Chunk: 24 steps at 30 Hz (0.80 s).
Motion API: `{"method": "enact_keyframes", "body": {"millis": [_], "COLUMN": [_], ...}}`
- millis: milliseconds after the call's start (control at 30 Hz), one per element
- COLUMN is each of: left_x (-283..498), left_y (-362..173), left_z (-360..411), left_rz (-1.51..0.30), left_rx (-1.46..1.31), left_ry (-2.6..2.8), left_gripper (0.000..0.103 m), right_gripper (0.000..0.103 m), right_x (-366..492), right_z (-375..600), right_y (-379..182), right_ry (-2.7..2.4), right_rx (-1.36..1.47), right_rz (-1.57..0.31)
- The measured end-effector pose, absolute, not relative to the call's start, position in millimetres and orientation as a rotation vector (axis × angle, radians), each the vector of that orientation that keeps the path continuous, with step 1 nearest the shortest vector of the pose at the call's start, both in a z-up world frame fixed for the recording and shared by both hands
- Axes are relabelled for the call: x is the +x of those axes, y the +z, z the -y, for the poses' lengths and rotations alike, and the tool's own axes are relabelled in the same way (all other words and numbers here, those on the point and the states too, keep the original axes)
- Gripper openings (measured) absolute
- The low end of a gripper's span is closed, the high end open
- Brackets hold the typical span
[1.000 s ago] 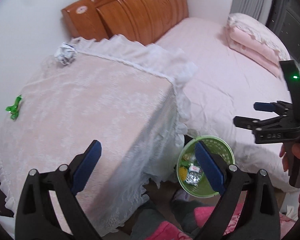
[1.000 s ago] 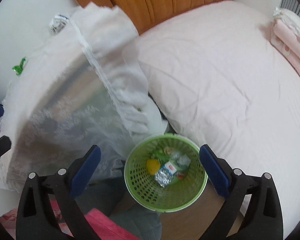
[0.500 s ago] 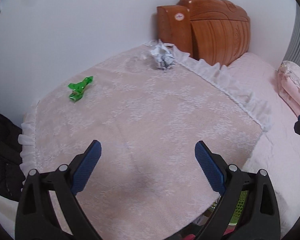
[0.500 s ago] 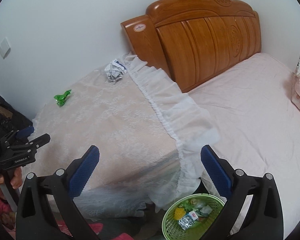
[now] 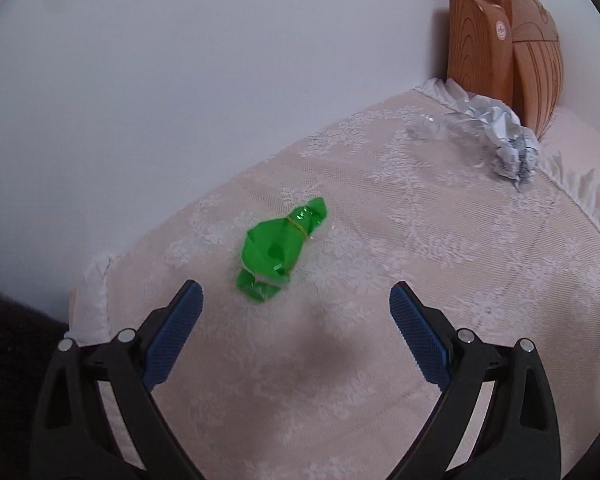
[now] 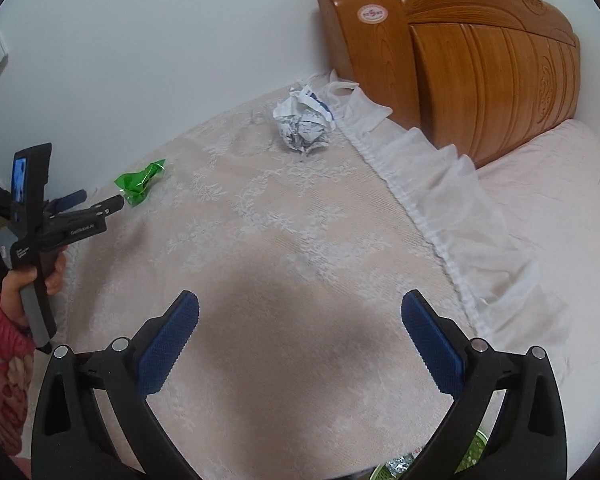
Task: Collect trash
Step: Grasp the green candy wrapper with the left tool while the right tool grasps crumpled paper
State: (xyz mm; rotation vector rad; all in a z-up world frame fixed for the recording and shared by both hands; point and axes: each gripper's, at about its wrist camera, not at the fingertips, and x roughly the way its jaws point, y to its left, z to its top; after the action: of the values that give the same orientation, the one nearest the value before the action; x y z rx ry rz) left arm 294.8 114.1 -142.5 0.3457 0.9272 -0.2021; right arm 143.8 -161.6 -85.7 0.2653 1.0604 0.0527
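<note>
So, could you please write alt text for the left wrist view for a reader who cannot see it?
The open left hand-held gripper hovers over a lace-covered table, with a crumpled green wrapper lying just beyond its blue fingertips. A ball of crumpled paper sits at the far right corner beside a wooden headboard.

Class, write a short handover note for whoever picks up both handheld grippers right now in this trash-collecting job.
Left gripper: open, empty, pointed at the crumpled green plastic wrapper just ahead on the lace-covered table.
Right gripper: open, empty, above the table's near part.
Crumpled white printed paper ball: far corner, near the wooden headboard.
Green basket: below the table's near edge, some trash already inside.
Left: bin the wrapper, then the paper.
</note>
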Motion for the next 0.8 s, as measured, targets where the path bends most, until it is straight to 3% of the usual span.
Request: {"method": "enact_keyframes", "body": {"millis": [233, 367, 467, 633, 700, 800], "left_x": [350, 361, 364, 363, 363, 365], "left_y": [-174, -187, -193, -199, -200, -198], "left_z": [-117, -116, -116, -113, -113, -115], "left_rz": [-0.991, -1.030, -1.050, -1.051, -1.046, -1.058], "left_rx": [0.398, 0.392, 0.386, 0.400, 0.413, 0.381], "left_ry": [-0.276, -0.297, -0.304, -0.307, -0.286, -0.270], "left_gripper": [0.088, 0.076, 0.061, 0.050, 0.041, 0.041], "right_gripper": [0.101, 0.101, 0.101, 0.101, 0.101, 0.101], "right_x": [177, 184, 184, 182, 181, 180], "right_z": [139, 134, 133, 136, 138, 140], "right_y": [-94, -100, -102, -106, -108, -109], "right_ry": [0.063, 0.062, 0.056, 0.043, 0.041, 0.037], "right_rx": [0.262, 0.258, 0.259, 0.260, 0.259, 0.256], "right_rz": [-1.074, -1.098, -1.107, -1.114, -1.116, -1.116]}}
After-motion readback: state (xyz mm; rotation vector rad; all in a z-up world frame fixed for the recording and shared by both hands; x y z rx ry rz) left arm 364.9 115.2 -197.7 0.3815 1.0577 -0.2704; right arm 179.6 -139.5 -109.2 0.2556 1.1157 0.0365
